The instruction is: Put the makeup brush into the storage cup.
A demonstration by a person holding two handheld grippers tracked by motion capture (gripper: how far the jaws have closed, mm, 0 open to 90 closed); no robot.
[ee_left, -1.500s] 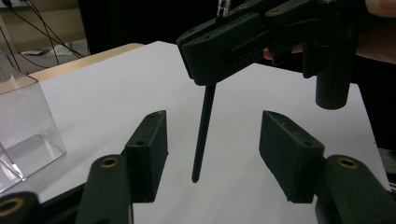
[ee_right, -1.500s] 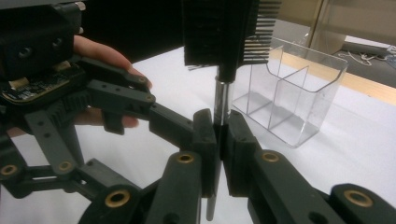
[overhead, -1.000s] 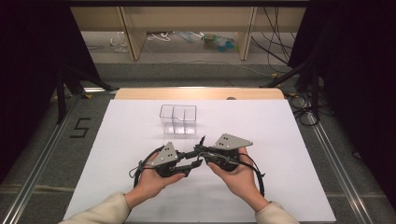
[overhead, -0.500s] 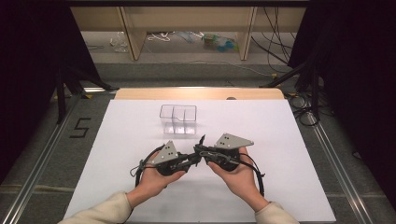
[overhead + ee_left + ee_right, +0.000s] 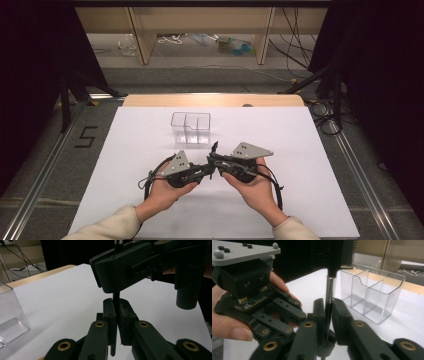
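Right now both grippers meet over the white table (image 5: 125, 150), near the person's edge, with a thin black pen (image 5: 329, 297) standing upright between them. The left gripper (image 5: 115, 315) has just closed and clamps the pen's lower part; the right gripper (image 5: 327, 312) has just been easing apart around it. Best to let the right release fully before moving, then carry the pen upright to the clear organizer (image 5: 190, 127) just beyond.

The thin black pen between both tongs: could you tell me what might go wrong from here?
1. The pen is pinched by the left tongs while the right tongs have just been opening; it might tilt or slip.
2. The clear divided holder looks light, so a nudge could shift it.
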